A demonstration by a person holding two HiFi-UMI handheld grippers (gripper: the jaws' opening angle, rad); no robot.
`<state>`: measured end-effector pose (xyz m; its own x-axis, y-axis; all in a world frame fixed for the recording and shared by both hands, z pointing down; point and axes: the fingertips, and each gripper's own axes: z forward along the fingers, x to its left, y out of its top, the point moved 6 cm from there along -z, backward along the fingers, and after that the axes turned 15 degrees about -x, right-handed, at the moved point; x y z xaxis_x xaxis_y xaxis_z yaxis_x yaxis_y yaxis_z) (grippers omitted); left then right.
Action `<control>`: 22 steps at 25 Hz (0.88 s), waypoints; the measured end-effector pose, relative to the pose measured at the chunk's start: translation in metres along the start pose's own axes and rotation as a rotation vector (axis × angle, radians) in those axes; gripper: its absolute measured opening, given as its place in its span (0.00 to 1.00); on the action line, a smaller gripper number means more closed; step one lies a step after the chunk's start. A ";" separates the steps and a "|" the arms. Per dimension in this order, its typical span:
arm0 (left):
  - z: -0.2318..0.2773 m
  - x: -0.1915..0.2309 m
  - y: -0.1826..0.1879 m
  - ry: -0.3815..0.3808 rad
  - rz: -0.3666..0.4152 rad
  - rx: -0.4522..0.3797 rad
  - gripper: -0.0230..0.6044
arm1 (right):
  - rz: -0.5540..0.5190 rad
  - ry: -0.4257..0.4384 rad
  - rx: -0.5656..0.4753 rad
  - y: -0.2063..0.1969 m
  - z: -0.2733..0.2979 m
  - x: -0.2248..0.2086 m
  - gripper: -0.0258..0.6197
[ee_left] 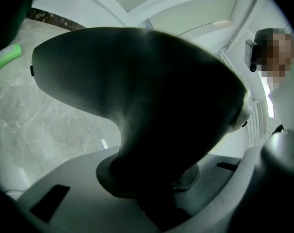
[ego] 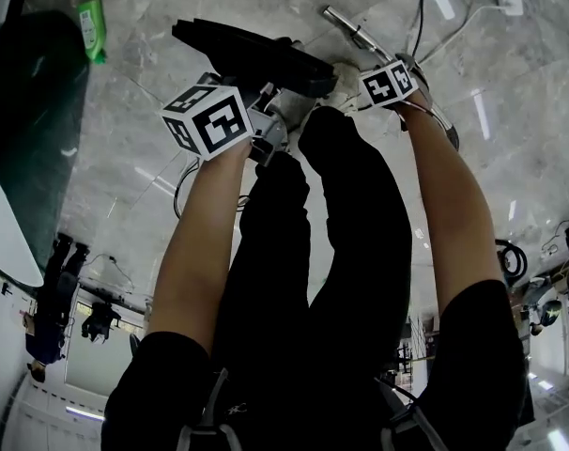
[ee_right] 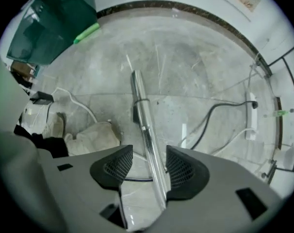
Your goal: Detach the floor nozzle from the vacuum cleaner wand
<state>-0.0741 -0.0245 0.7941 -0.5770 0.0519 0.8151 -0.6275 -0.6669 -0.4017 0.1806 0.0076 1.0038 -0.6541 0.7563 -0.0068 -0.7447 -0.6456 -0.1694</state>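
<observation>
- Head view showed two bare forearms reaching forward, each gripper carrying a cube with square markers.
- Left gripper (ee_left: pixel 152 178) was clamped on the neck of the black floor nozzle (ee_left: pixel 137 81), left of the wand (ee_right: pixel 144 115).
- Right gripper (ee_right: pixel 149 166) pointed down, jaws wide, wand between them ungripped.
- Grey marble floor (ee_right: pixel 186 67) lay under the wand; cables (ee_right: pixel 220 110) to its right.

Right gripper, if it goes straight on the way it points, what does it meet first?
Probably the chrome wand, which already lies between the right gripper's open fingers and runs ahead of them. The marble floor lies beyond. Depth is unclear.
</observation>
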 end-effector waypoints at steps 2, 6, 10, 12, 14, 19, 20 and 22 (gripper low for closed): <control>-0.026 -0.022 0.008 0.021 0.011 0.000 0.20 | 0.108 -0.007 -0.110 0.011 -0.053 0.009 0.38; -0.074 -0.093 0.042 0.006 0.072 -0.015 0.20 | 0.380 -0.062 -0.418 0.048 -0.206 0.024 0.24; -0.124 -0.187 0.079 0.020 0.199 -0.016 0.20 | 0.561 -0.092 -0.626 0.067 -0.370 0.050 0.07; -0.143 -0.239 0.103 0.018 0.225 -0.048 0.20 | 0.655 -0.083 -0.740 0.080 -0.451 0.054 0.07; -0.167 -0.286 0.129 -0.012 0.231 -0.083 0.20 | 0.697 -0.111 -0.851 0.093 -0.517 0.063 0.07; -0.212 -0.383 0.193 -0.075 0.255 -0.153 0.20 | 0.639 -0.174 -0.995 0.122 -0.638 0.072 0.07; -0.219 -0.403 0.204 -0.088 0.274 -0.166 0.20 | 0.618 -0.187 -1.025 0.129 -0.664 0.070 0.07; -0.239 -0.441 0.222 -0.115 0.335 -0.183 0.20 | 0.598 -0.201 -1.101 0.140 -0.717 0.070 0.07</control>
<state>-0.0837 -0.0183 0.2453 -0.7101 -0.2366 0.6631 -0.5030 -0.4886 -0.7129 0.1261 0.0460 0.2728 -0.9295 0.2867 -0.2322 0.1131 -0.3776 -0.9190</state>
